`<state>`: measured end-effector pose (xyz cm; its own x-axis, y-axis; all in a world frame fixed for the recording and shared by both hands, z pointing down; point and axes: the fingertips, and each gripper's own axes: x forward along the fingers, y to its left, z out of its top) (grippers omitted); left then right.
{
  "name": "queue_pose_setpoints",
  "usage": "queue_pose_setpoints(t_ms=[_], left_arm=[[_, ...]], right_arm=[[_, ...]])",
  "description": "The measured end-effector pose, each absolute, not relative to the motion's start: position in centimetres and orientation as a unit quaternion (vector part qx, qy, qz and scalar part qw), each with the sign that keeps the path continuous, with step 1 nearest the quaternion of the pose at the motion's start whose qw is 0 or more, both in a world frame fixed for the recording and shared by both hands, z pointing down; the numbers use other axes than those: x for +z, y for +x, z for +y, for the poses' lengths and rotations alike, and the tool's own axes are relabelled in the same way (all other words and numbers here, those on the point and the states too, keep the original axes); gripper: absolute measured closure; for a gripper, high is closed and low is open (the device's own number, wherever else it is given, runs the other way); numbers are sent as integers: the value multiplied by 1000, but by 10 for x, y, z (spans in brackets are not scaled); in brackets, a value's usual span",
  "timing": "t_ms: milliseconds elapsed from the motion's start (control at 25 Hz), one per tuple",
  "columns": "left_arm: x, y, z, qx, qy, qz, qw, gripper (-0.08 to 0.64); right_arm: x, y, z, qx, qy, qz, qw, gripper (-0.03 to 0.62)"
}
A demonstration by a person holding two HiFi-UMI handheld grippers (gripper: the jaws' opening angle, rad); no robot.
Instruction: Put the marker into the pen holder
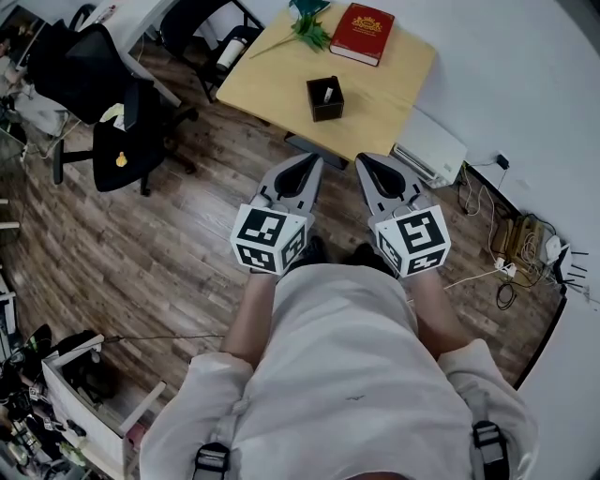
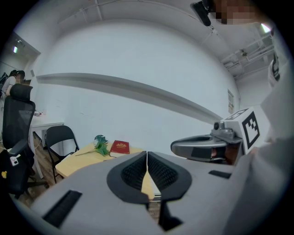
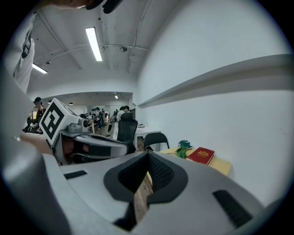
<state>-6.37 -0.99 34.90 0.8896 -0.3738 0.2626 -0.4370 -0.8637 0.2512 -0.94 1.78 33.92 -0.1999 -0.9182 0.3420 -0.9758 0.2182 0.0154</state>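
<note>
A black square pen holder (image 1: 325, 97) stands on the light wooden table (image 1: 272, 86), and a white-tipped marker (image 1: 328, 93) sticks up inside it. Both grippers hang side by side in front of the person, short of the table's near edge. My left gripper (image 1: 308, 161) is shut with nothing between its jaws, seen also in the left gripper view (image 2: 147, 156). My right gripper (image 1: 368, 163) is likewise shut and empty, its tips meeting in the right gripper view (image 3: 148, 157).
A red book (image 1: 362, 33) and a green artificial plant (image 1: 307, 26) lie at the table's far side. A black office chair (image 1: 103, 103) stands left on the wood floor. A white heater (image 1: 429, 150) and cables (image 1: 511, 244) line the right wall. Boxes of clutter (image 1: 66, 384) sit lower left.
</note>
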Motion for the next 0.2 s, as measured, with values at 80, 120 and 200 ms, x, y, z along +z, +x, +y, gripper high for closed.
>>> queue_pose_setpoints(t_ms=[80, 120, 200], left_arm=[[350, -62, -13, 103, 960, -211, 154, 549], [351, -62, -15, 104, 960, -210, 154, 549], [353, -60, -18, 105, 960, -210, 155, 549]], right_arm=[[340, -8, 14, 103, 617, -767, 140, 594], [340, -7, 12, 104, 617, -767, 140, 594], [341, -6, 9, 104, 617, -767, 141, 594]])
